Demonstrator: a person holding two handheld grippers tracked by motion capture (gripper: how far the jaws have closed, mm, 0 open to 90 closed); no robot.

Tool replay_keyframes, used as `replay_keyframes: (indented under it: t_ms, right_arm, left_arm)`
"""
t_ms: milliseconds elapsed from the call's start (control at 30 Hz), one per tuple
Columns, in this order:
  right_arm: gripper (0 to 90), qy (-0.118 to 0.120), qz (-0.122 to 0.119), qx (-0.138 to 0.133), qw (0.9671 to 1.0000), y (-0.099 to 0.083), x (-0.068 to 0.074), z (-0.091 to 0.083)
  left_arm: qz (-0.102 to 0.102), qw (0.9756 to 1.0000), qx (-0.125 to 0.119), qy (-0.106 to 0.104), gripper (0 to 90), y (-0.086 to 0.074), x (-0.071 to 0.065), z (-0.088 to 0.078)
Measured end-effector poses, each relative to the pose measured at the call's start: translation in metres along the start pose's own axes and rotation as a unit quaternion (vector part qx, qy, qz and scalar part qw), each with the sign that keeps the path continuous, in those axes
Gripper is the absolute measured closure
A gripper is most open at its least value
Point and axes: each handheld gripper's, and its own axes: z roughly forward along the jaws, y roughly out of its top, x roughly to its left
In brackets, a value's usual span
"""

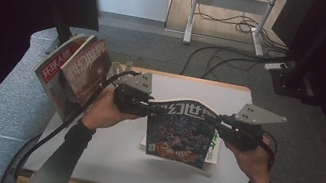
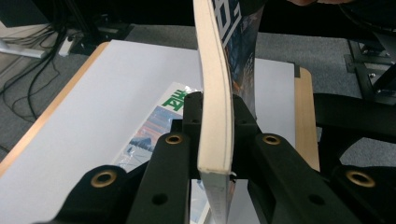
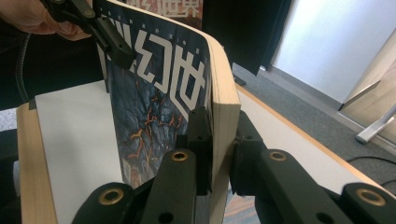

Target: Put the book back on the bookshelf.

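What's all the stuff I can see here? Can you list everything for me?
Lifted magazine: one, dark blue cover with white characters, held above the table by both top corners, bowed.
Magazine underneath: one, green and white, flat on the table.
Upright magazines: at least two, red and brown covers, standing at the table's left edge.
Table: one, white top with wooden rim.
Desk frame: one, white, far back on the floor.
Cables: several, black, on the grey carpet.
Left gripper: black, shut on the lifted magazine.
Right gripper: black, shut on the lifted magazine.
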Motion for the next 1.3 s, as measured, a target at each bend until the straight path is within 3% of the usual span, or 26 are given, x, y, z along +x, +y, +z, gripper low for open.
replay_keyframes:
  t_ms: [633,833,1000,1133,1300]
  right_arm:
    - [80.1,-0.002,-0.004,-0.009,0.9999,0.028,0.008,-0.016]
    - [80.1,-0.002,-0.006,-0.012,0.9999,0.034,0.011,-0.018]
    - [79.9,-0.017,-0.003,0.004,0.9998,0.028,0.004,-0.007]
    - [79.5,-0.02,0.007,0.019,0.9996,0.016,-0.005,0.005]
    - [71.3,-0.025,0.016,0.027,0.9992,0.005,-0.01,0.012]
  left_arm:
    - [0.012,0.9999,-0.01,0.007,82.1,0.024,-0.011,-0.028]
    - [0.006,0.9998,-0.014,0.013,82.2,0.026,-0.011,-0.033]
    - [0.004,0.9993,-0.005,0.036,82.3,0.02,-0.004,-0.018]
    - [-0.01,0.9987,0.002,0.05,82.6,0.013,0.004,-0.007]
    - [-0.017,0.9976,0.012,0.066,82.8,0.011,0.007,-0.011]
